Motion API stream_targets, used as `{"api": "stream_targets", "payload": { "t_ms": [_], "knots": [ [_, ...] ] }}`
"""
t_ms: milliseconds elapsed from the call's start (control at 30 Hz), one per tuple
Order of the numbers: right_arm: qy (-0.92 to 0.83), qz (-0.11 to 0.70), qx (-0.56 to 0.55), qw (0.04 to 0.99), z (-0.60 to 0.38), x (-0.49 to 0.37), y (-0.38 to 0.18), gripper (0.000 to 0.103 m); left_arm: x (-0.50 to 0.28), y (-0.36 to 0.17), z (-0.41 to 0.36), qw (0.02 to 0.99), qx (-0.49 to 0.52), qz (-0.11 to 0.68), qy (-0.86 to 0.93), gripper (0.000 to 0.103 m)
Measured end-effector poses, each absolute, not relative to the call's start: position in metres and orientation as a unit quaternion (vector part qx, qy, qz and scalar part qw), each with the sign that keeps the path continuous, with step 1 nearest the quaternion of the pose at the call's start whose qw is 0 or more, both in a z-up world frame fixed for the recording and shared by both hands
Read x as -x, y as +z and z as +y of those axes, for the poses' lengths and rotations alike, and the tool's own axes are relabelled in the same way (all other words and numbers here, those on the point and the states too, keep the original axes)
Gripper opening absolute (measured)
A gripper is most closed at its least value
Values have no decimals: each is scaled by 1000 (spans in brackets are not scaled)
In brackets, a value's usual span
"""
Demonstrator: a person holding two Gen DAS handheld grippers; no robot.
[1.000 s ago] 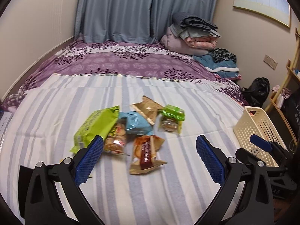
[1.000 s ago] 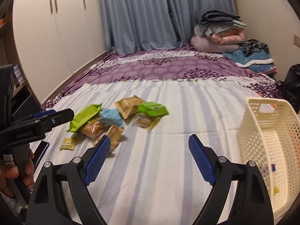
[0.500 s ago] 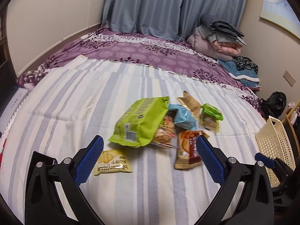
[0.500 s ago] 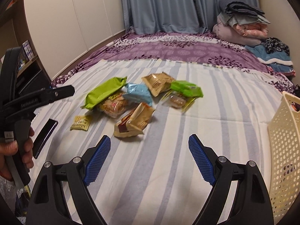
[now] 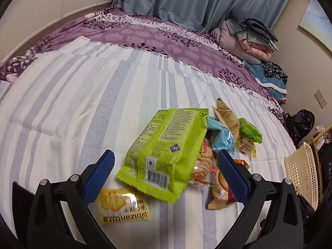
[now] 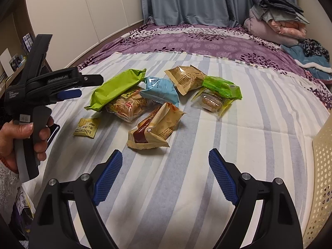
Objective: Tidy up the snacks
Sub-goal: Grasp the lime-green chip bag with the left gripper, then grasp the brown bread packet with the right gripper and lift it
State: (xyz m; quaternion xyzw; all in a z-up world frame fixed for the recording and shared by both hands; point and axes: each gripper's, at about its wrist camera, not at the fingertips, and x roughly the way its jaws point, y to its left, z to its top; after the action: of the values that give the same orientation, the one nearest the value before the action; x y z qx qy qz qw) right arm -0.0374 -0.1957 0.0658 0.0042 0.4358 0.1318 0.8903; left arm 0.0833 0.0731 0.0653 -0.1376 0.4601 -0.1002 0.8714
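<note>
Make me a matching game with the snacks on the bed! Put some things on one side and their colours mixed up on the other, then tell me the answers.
Things:
1. big snack bag
2. small cracker packet
3. puffy packet
4. basket

Colours:
A. light blue
B. cream
C. lime green
D. yellow

Pairs: 1-C, 2-D, 3-A, 4-B
</note>
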Motion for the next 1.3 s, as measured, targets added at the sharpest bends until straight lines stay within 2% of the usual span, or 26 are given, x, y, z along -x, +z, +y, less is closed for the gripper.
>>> {"api": "stream_targets", "payload": {
  "t_ms": [467, 500, 533, 567, 933, 1300],
  "knots": [
    [143, 448, -4, 883, -176, -1, 46, 85, -129, 35, 63, 854, 129, 487, -132, 100],
    [144, 448, -4, 882, -174, -5, 45, 85, -130, 34, 63, 854, 129, 487, -133, 98],
    [145, 449, -4, 882, -172, -8, 44, 85, -131, 33, 63, 853, 129, 487, -134, 88],
    [145, 449, -4, 881, -171, -10, 43, 85, -132, 32, 63, 851, 133, 488, -139, 85],
    [142, 461, -9, 876, -156, -30, 28, 85, -121, 39, 67, 859, 141, 475, -132, 72],
    [135, 464, 2, 876, -151, -35, 13, 83, -92, 49, 70, 864, 154, 466, -111, 71]
  ]
}}
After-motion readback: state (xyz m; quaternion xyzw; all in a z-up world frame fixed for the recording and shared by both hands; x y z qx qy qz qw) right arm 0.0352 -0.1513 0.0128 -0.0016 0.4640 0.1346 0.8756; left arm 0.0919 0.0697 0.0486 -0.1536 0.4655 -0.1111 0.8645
